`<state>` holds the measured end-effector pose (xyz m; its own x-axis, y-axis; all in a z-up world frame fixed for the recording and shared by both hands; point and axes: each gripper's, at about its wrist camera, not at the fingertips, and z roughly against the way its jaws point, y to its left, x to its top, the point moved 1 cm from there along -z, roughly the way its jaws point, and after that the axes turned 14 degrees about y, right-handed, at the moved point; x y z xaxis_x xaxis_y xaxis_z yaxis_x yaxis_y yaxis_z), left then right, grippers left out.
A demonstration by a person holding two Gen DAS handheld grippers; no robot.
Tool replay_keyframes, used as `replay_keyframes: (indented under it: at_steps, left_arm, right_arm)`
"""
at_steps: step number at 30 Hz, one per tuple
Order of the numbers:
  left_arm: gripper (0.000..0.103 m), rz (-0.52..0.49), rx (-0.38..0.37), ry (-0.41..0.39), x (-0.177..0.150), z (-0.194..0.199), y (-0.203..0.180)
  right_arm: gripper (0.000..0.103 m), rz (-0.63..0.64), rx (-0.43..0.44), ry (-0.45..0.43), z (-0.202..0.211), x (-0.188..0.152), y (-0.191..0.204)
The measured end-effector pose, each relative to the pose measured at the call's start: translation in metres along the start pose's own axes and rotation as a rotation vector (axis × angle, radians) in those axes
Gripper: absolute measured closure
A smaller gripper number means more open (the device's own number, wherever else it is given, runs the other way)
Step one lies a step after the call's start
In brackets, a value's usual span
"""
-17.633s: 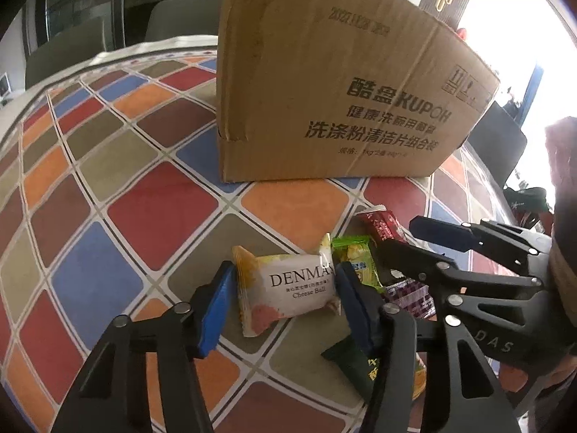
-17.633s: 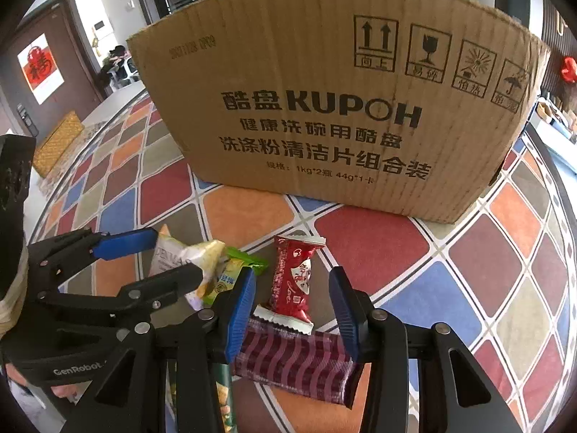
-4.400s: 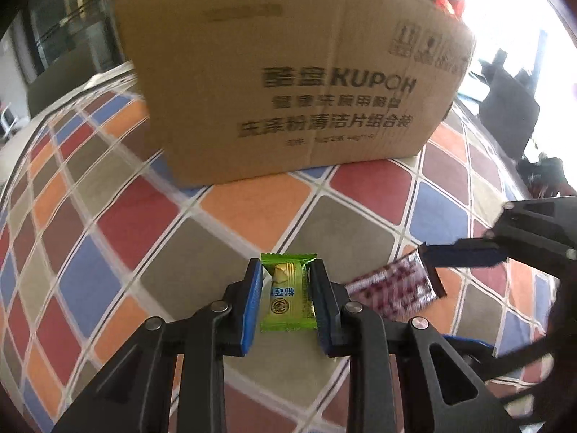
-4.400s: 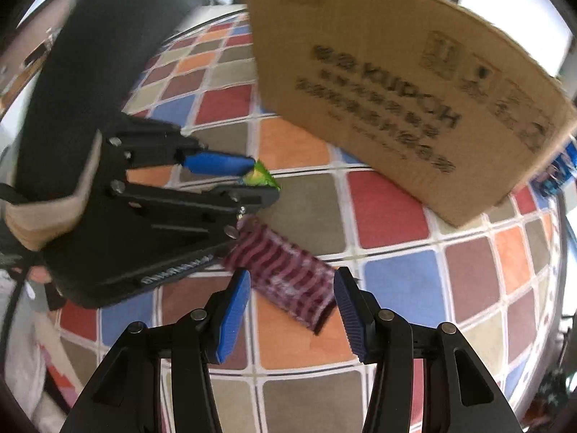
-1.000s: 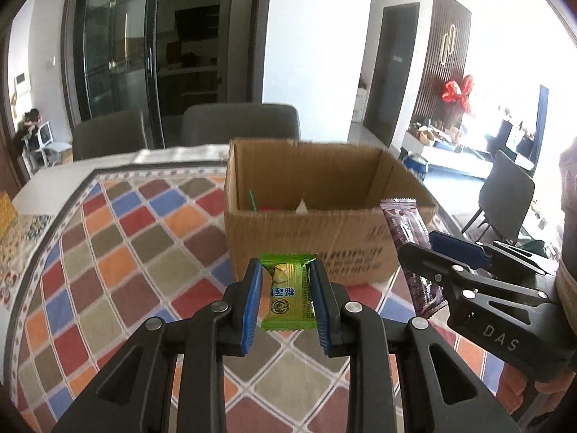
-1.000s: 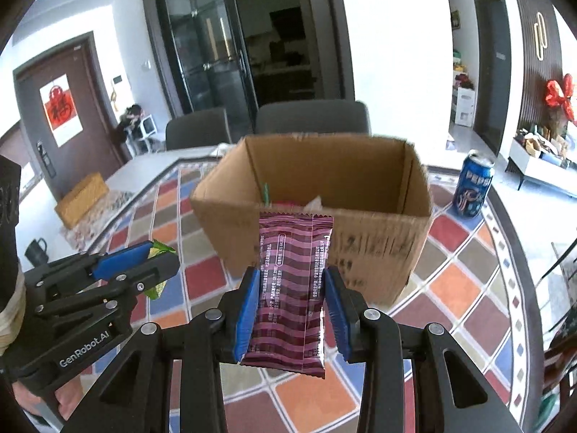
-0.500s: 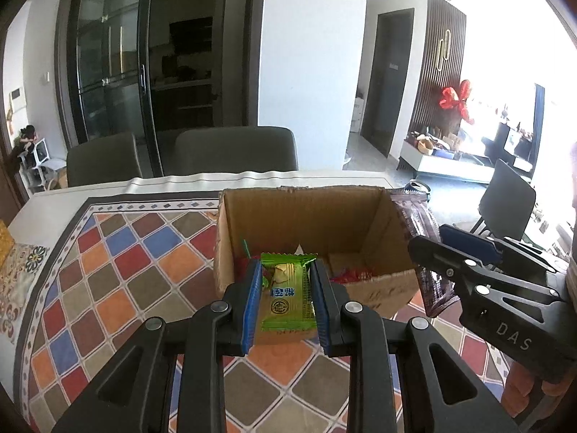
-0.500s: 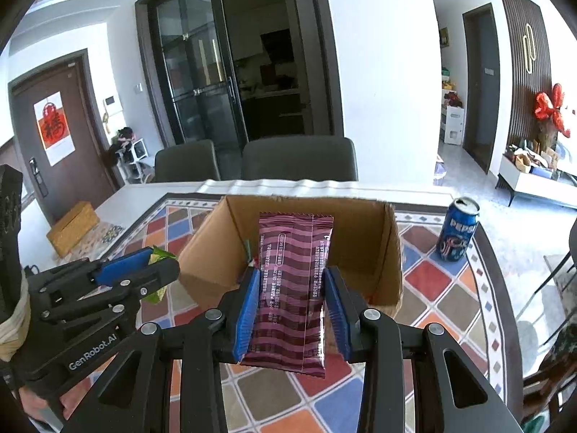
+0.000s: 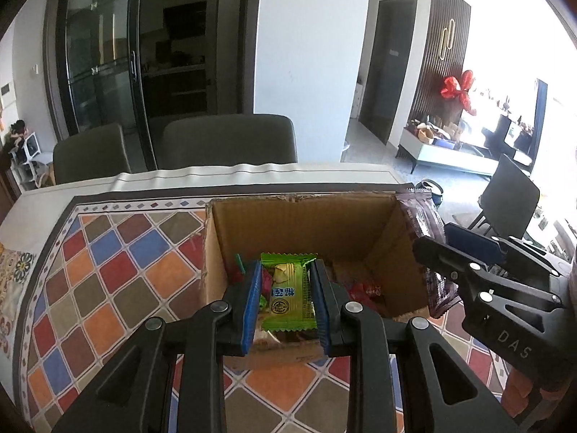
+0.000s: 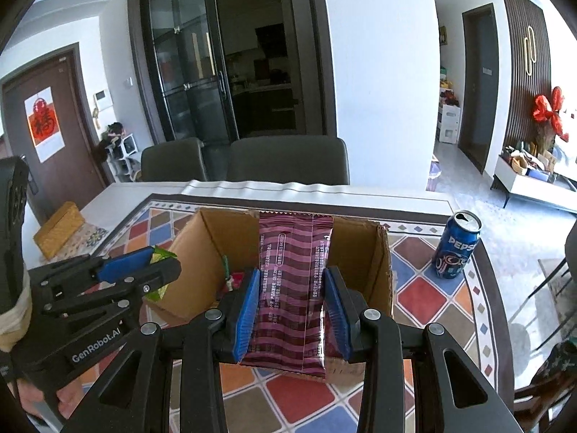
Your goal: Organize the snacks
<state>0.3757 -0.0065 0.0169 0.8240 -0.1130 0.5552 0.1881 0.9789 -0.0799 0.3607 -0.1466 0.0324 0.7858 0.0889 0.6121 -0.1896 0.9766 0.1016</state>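
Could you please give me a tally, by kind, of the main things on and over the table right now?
Snack packets held in grippers: 2, the green packet in the left gripper and the maroon striped packet in the right gripper
Cardboard box: 1
Pepsi can: 1
Total: 4, not counting the partly hidden snacks in the box.

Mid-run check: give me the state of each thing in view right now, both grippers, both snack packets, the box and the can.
left gripper: shut on green snack packet, over the box
right gripper: shut on maroon snack packet, over the box
cardboard box: open at the top, upright, snacks already inside
Pepsi can: upright on the table, tab opened, beside the box
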Motion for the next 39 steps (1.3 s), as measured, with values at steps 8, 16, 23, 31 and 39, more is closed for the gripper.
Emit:
replay_keyframes:
  at_steps: [8, 16, 23, 31, 39]
  left_arm:
    - [0.055, 0.001, 0.042, 0.0, 0.006, -0.001, 0.0]
    - [0.046, -0.012, 0.121, -0.066, -0.021, 0.028, -0.005]
    - [0.033, -0.003, 0.144, -0.132, -0.051, 0.064, -0.01]
    - [0.014, 0.01, 0.171, -0.202, -0.089, 0.103, -0.015]
    - [0.008, 0.009, 0.162, -0.226, -0.126, 0.13, -0.025]
  right_arm:
    - [0.055, -0.038, -0.028, 0.021, -0.013, 0.01, -0.008]
    - [0.048, -0.051, -0.053, 0.021, 0.001, -0.009, -0.007]
    - [0.035, -0.062, -0.063, -0.024, 0.036, -0.034, -0.001]
    - [0.021, -0.034, -0.128, -0.101, 0.082, -0.064, 0.012]
    - [0.019, -0.064, -0.141, -0.118, 0.111, -0.095, 0.012]
